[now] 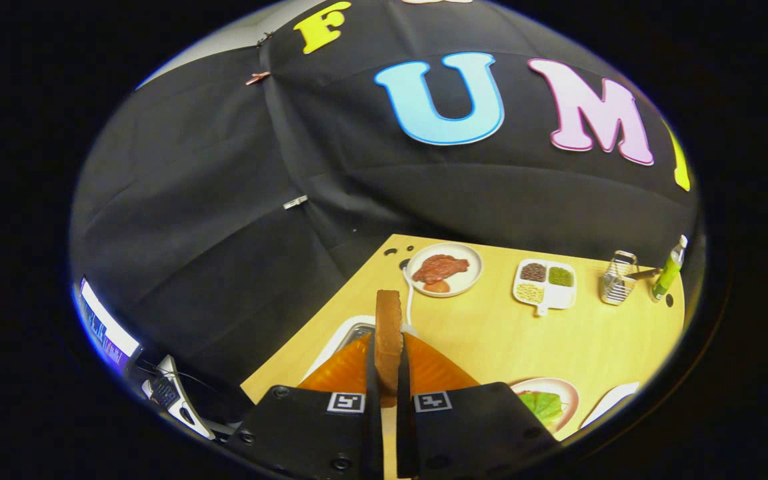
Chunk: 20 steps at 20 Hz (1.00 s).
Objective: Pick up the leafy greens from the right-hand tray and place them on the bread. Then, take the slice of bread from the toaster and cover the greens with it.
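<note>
Gripper (388, 370): my two fingers are clamped on the slice of bread (389, 333), one pressing each flat face; the slice stands on edge between them.
Bread position: held above the orange toaster (434, 370), whose body spreads to either side of my fingers; I cannot tell whether the lower edge has cleared the slot.
Greens: a green leaf (544, 405) lies on the plate (567, 390) to the right of the fingers, near them on the counter (491, 333). I cannot see bread beneath it.
Done, as I judge: greens step looks complete; second slice is gripped.
Left: carry the slice over to the plate, lay it flat on the leaf, release.
Bystanders: meat plate (444, 269), divided dish of beans (545, 283), green bottle (668, 270), all beyond, well apart.
</note>
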Each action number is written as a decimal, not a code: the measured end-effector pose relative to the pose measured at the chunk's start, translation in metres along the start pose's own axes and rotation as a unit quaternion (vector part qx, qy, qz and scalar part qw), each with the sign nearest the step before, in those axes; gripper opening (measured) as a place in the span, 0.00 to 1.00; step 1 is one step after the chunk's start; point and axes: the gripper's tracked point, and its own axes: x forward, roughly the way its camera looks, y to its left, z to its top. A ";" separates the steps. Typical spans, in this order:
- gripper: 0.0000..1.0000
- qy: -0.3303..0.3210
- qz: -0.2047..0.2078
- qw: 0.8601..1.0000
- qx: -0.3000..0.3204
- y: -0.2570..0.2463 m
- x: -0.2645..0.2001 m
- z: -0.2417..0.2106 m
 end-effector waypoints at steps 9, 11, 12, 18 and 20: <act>0.12 0.015 -0.074 0.993 0.092 -0.111 -0.026 -0.047; 0.12 0.025 -0.089 0.989 0.112 -0.133 -0.029 -0.065; 0.12 0.028 -0.095 0.988 0.122 -0.142 -0.030 -0.074; 0.12 0.046 -0.103 0.976 0.184 -0.171 -0.027 -0.122; 0.12 0.053 -0.107 0.975 0.186 -0.180 -0.022 -0.137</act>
